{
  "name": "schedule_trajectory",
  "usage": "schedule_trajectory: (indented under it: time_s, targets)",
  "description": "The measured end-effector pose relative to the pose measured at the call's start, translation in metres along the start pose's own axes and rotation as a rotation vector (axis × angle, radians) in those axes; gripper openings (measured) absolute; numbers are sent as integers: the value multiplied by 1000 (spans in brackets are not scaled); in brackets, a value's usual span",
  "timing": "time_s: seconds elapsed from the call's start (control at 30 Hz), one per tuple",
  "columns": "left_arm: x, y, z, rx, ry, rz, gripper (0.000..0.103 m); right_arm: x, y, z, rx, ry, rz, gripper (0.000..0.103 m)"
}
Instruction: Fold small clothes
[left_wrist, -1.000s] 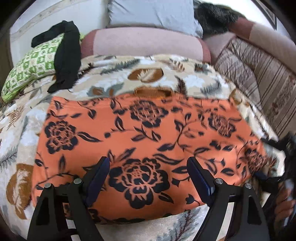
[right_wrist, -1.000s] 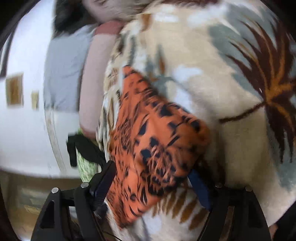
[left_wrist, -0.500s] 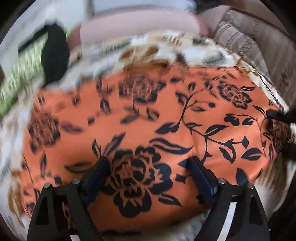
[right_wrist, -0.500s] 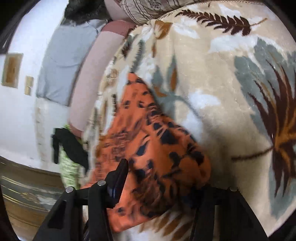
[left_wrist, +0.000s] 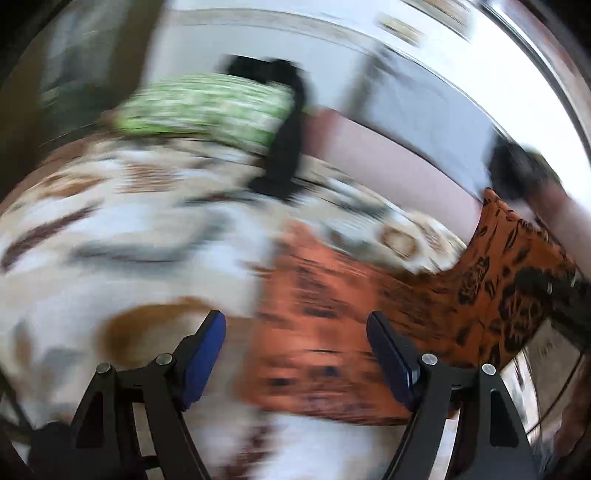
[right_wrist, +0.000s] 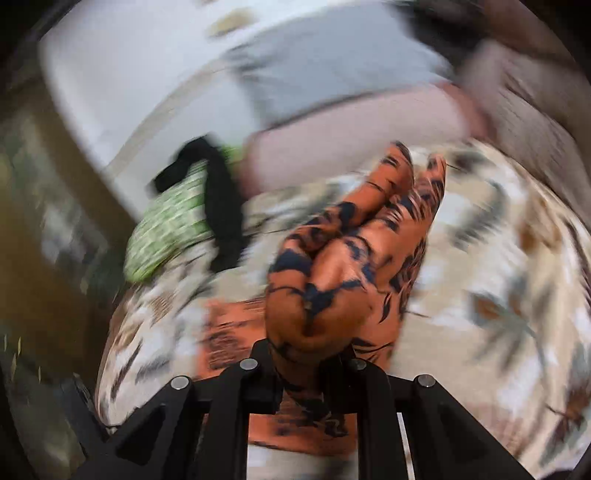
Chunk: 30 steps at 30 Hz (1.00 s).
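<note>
The right gripper (right_wrist: 306, 354) has just closed, pinching a bunched corner of the orange cloth (right_wrist: 343, 266) that stands up beyond its fingers. The left gripper (left_wrist: 295, 354) tilts downward, fingers spread and narrowing slightly, with the cloth's edge lying between and beyond them, not gripped.

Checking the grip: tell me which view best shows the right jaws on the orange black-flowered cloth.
Right wrist view: the orange black-flowered cloth bunches up out of the right gripper, its jaws shut on it. The left wrist view shows only a raised cloth corner, blurred.

Leaf-print blanket (left_wrist: 122, 229), orange floral garment (left_wrist: 332, 317) partly on it, green patterned pillow (left_wrist: 207, 107) at its edge
</note>
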<state>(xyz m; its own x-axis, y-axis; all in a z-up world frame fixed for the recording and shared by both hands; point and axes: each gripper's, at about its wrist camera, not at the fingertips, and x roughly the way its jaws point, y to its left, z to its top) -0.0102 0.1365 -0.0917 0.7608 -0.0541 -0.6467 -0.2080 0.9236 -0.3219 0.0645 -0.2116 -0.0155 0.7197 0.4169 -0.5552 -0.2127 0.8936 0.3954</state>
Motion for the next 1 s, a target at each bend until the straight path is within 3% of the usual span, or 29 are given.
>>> schedule_trajectory:
  time_s: [0.13, 0.2, 0.23, 0.37, 0.5, 0.57, 0.6, 0.63, 0.67, 0.7, 0.73, 0.8, 1.0]
  targets:
    - [6, 72, -11, -131, 84, 103, 79, 64, 74, -47, -114, 143, 102, 26]
    - [13, 93, -18, -212, 151, 82, 79, 125, 87, -88, -145, 340, 148, 81]
    - [12, 95, -18, -222, 156, 67, 79, 139, 86, -102, -131, 394, 141, 82]
    - [8, 68, -11, -141, 131, -17, 79, 107, 68, -94, -47, 314, 202, 84]
    - [18, 20, -11, -42, 158, -109, 79, 50, 13, -76, 92, 177, 145, 88]
    - [27, 2, -13, 9, 165, -137, 79, 34, -14, -77, 169, 154, 142, 88]
    - [33, -3, -17, 17, 185, -113, 76, 28, -25, -77, 204, 150, 148, 88]
    - [52, -1, -21, 11, 236, -43, 64, 27, -35, -79, 234, 151, 151, 88]
    - [71, 8, -27, -30, 311, -14, 34, 27, -42, -82, 257, 161, 151, 88]
    - [83, 21, -34, -120, 374, -42, 36, 27, -52, -89, 283, 177, 147, 88]
    - [82, 32, -36, -186, 365, -63, 36, 28, -58, -91, 303, 186, 149, 88]
    - [69, 25, -32, -151, 345, -45, 28, 29, -71, -98, 352, 200, 169, 88]
    - [35, -5, -12, -18, 259, 30, 33, 31, -108, -92, 442, 177, 205, 89]
